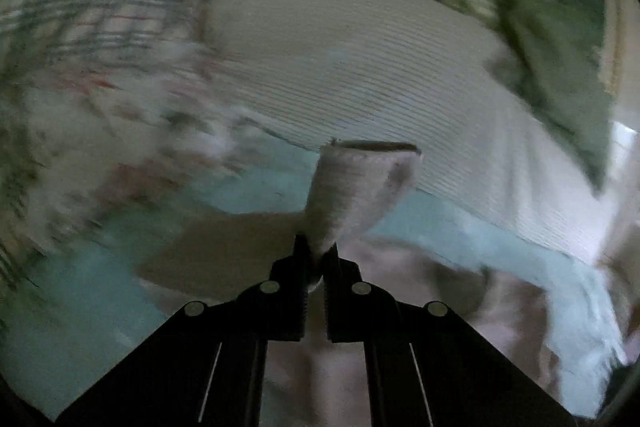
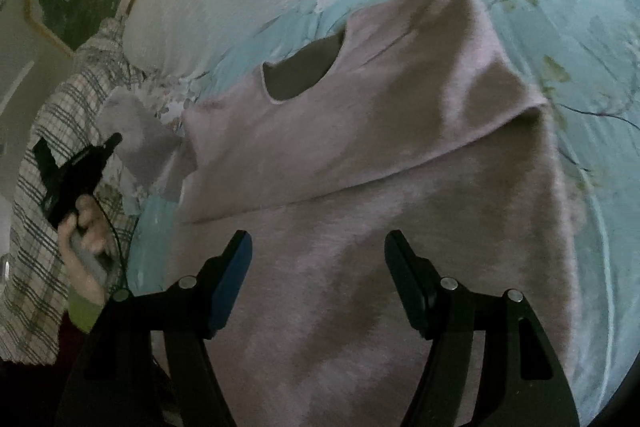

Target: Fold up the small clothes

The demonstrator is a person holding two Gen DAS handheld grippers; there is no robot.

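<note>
Item: pink top (image 2: pixel 360 155), spread on a blue floral bed sheet (image 2: pixel 600 47), neckline toward 11 o'clock, one fold line already across the chest.

Step, as judged: sleeve fold. Left tongs (image 1: pixel 318 251) clamped on the sleeve (image 1: pixel 352 187), lifted clear at 9 o'clock of the body.

Right tongs (image 2: pixel 318 259) agape, empty, top directly beneath.

Next calls for: carrying the sleeve inward onto the body, laying it flat, letting go.

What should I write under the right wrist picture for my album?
Open right gripper hovers over a pink top on the bed, while the left gripper lifts its sleeve.
</note>
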